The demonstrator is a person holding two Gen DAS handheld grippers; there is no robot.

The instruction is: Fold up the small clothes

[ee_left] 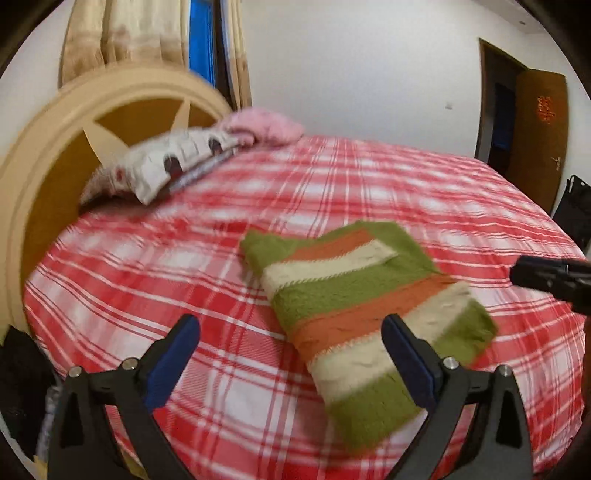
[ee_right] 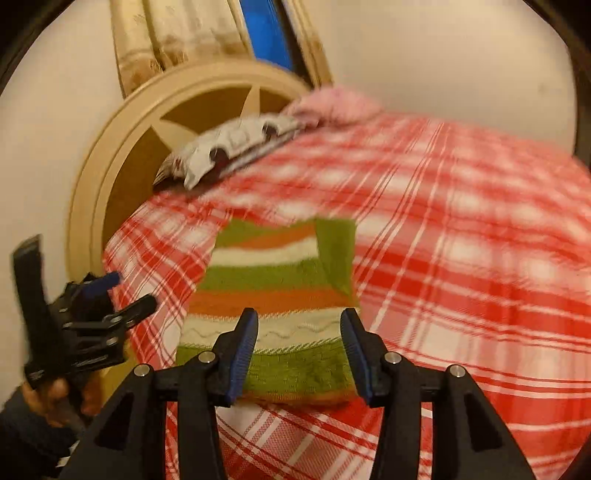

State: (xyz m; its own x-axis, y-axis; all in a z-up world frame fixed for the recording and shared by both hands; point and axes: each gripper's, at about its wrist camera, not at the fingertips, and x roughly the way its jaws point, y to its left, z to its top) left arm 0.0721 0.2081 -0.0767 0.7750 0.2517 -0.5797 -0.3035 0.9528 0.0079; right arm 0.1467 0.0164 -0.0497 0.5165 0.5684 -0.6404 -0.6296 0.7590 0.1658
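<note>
A small knitted sweater (ee_left: 362,314) with green, orange and cream stripes lies folded into a long strip on the red plaid bed cover (ee_left: 221,258). My left gripper (ee_left: 291,325) is open and empty above the bed, just left of the sweater's near half. My right gripper (ee_right: 299,321) is open and empty above the sweater's (ee_right: 280,295) near end. The right gripper (ee_left: 550,277) also shows at the right edge of the left wrist view, and the left gripper (ee_right: 110,291) at the left of the right wrist view.
A round beige and brown headboard (ee_left: 74,147) stands at the left. A patterned pillow (ee_left: 166,162) and a pink blanket (ee_left: 266,125) lie at the head of the bed. Curtains (ee_left: 129,33) hang behind. A brown door (ee_left: 535,129) is at the far right.
</note>
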